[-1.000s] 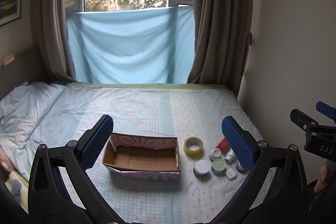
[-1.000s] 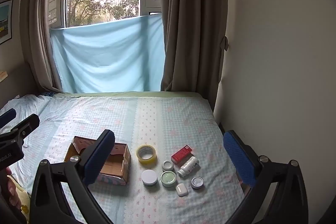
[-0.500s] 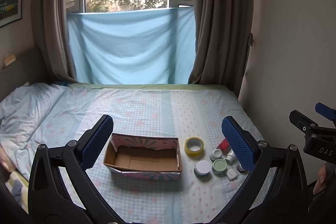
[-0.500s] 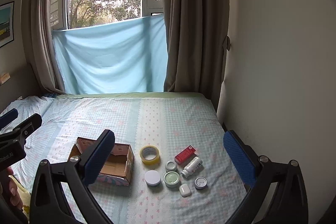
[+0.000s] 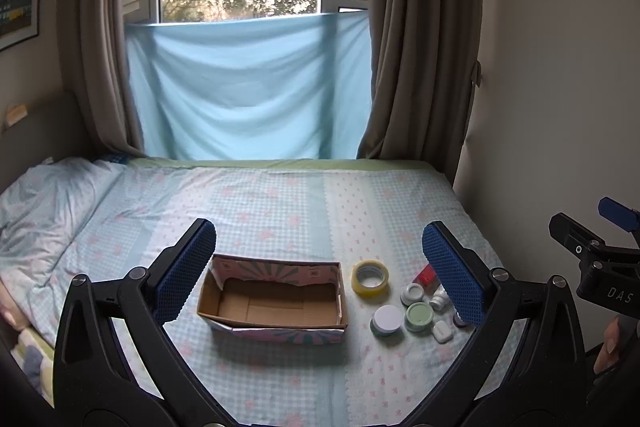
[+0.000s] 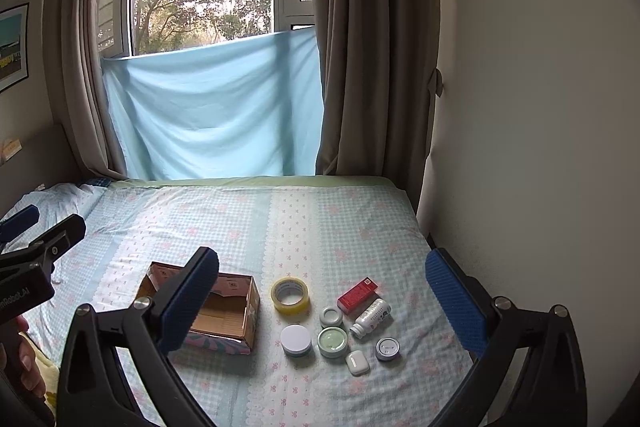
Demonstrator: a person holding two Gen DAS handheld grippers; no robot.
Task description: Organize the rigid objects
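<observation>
A cardboard box (image 6: 208, 311) sits on the bed (image 6: 320, 227), with the loose items grouped to its right. Nearest the box is a tape roll (image 6: 290, 295). Right of the roll, a small carton (image 6: 357, 295) lies behind a bottle (image 6: 371, 317) resting on its side. A small jar (image 6: 331, 316) sits left of the bottle. In front, a flat-lidded jar (image 6: 296, 340), a second jar (image 6: 332, 341) and a small tin (image 6: 387, 348) form a row, with an earbud case (image 6: 357, 363) nearest the viewer.
</observation>
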